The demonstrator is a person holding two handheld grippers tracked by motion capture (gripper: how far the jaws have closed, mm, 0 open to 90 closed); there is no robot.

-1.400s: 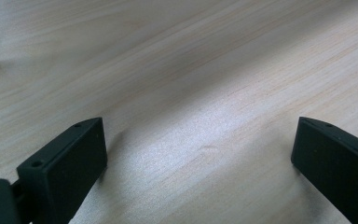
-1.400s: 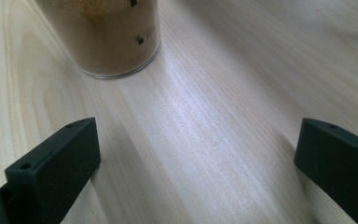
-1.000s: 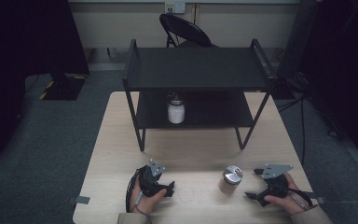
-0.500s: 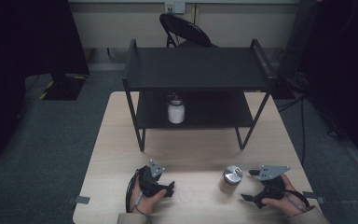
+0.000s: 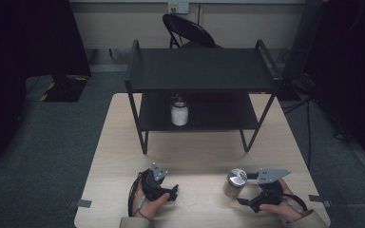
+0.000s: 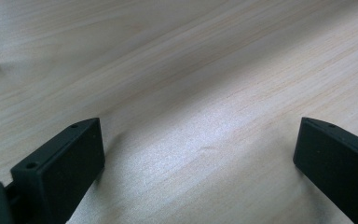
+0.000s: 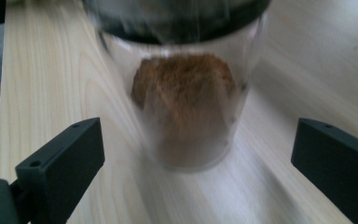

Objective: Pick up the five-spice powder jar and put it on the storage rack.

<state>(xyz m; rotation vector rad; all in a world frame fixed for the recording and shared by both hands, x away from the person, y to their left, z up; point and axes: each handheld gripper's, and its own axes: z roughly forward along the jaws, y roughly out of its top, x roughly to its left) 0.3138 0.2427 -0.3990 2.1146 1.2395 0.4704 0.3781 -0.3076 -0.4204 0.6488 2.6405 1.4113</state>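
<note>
A clear glass jar of brown powder with a silver lid [image 5: 235, 182] stands on the wooden table [image 5: 199, 156] near its front right. My right gripper [image 5: 242, 190] sits just right of the jar, open, and its jaws stand wide apart before the jar [image 7: 186, 107] without touching it. At the front left my left gripper [image 5: 175, 191] rests low over bare wood, open, with nothing between its fingers [image 6: 60, 168]. A white jar with a dark lid [image 5: 179, 111] stands on the lower shelf of the black rack [image 5: 199, 71].
The black two-tier rack spans the far half of the table, its legs [image 5: 144, 142] standing on the wood. A folding chair [image 5: 190, 31] stands beyond the table. Bare wood lies between my two grippers.
My right gripper has slid left, closer to the brown-powder jar. The left gripper and both jars have stayed put.
</note>
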